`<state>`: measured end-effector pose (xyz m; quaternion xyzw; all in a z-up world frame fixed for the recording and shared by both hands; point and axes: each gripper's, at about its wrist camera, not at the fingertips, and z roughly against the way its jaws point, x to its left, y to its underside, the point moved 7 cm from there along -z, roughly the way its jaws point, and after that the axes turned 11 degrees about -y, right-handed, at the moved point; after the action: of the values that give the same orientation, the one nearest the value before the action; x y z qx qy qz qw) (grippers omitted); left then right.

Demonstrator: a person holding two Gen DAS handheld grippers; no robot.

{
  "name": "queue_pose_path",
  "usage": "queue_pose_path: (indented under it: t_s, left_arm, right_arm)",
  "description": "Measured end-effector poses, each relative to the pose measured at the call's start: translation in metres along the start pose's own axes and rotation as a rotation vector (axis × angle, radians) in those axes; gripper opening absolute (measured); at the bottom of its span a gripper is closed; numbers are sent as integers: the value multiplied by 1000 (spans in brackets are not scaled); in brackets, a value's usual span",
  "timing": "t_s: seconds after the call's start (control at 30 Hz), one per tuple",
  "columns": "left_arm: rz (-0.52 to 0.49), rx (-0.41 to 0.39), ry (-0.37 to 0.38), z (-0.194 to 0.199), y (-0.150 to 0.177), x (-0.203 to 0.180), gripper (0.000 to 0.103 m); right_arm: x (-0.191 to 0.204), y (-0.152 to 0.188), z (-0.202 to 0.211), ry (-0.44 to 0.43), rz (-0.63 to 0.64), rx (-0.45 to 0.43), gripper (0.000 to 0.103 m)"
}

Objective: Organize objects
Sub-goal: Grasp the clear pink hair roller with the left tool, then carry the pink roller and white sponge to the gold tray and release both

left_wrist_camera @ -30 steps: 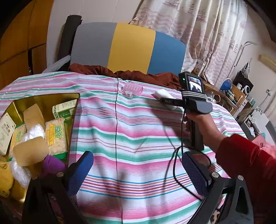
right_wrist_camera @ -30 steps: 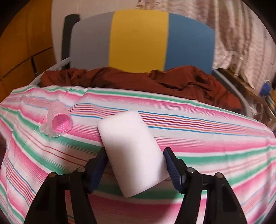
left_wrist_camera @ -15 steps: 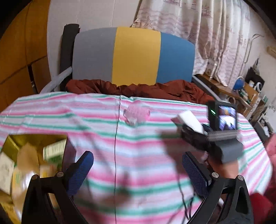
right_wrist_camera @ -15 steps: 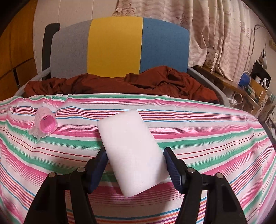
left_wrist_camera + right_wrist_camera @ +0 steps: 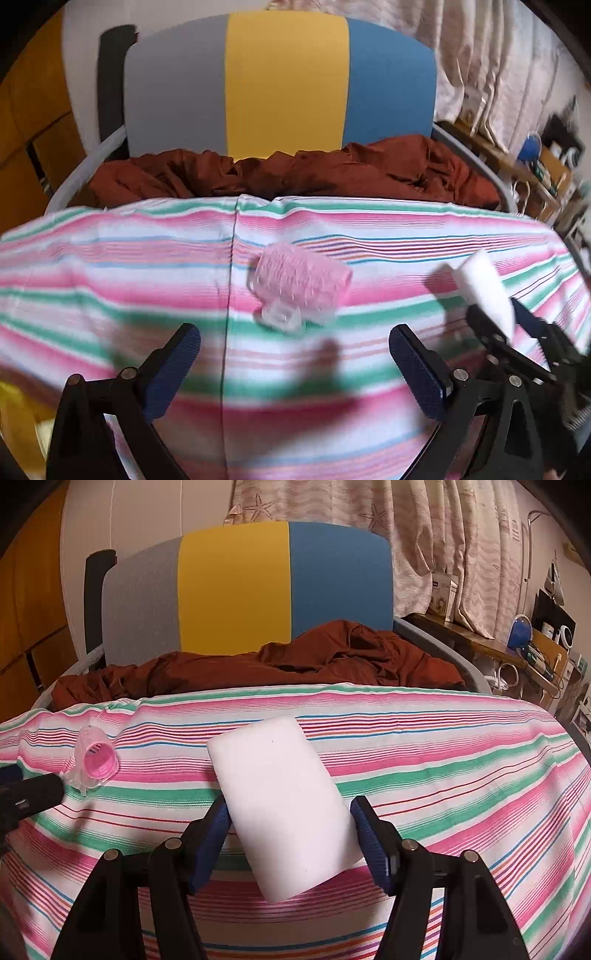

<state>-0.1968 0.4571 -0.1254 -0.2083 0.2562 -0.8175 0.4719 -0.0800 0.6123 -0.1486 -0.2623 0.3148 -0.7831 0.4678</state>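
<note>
1. Right gripper (image 5: 290, 843) is clamped on the sponge (image 5: 280, 805), a white foam block, pads on its two long sides near the lower half. The sponge is held above the cloth (image 5: 443, 775), not resting on it, upper end tilted left.
2. Left gripper (image 5: 293, 363) is wide open with nothing between the pads, hovering just short of the roller (image 5: 301, 286).
3. Roller: pink hair roller with a clear plastic clip, lying on its side on the cloth, near the middle seam.
4. Handling, sponge: judged very light, soft and compressible. Grip looks secure; squeezing harder would only deform it. Low slip risk, not fragile.
5. Handling, roller: judged light, a hollow tube with a bristly surface, so it gives some friction. It will likely roll if nudged. The clear clip looks thin and could snap or pop off.
6. Best hold on the roller: across the pink barrel at mid-length, pads on opposite sides, not on the clip.
7. Left view only: roller side-on with the clip tab at the front; the sponge seen edge-on in the right gripper (image 5: 513, 325). This view is motion-blurred.
8. Right view only: the roller's (image 5: 96, 762) open hollow end; the sponge's broad face and pad contact; a left finger tip (image 5: 33, 792) close to the roller.
</note>
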Motion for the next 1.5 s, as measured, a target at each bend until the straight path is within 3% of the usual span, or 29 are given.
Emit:
queue_pose_path:
  t_s: [0.17,0.3,0.37,0.43,0.5,0.77,1.07,1.17,1.3,1.5]
  left_arm:
    - [-49,-11,-54,-22,-12,0,103]
    - [-45,-40,-26,-32,-18,-4,103]
    - [-35,-49,-4,-37,-19,-6,96]
    - [-30,-55,-2,-41,-18,-7,75]
    - [-36,-58,14,-45,-12,-9,68]
    - [-11,-81,6,-36,-3,-7,65]
    - [-67,-241,-74,17,25,-25,65]
    - [-40,-260,-54,40,48,-27,65]
    - [-46,-342,-45,79,76,-28,65]
    - [-62,-367,-14,107,106,-28,65]
  right_arm:
    - [-2,0,0,-3,-13,-7,67]
    - [-2,0,0,-3,-15,-11,67]
    - [-2,0,0,0,-11,-13,67]
    - [-1,0,0,3,-8,-14,67]
    - [-1,0,0,4,-7,-14,67]
    - [-1,0,1,17,-3,-16,67]
    - [-8,-4,16,39,-27,-81,67]
    - [-10,-5,15,50,-34,-78,67]
    - [-9,-6,18,61,-26,-90,67]
    - [-13,-2,32,55,-59,-110,67]
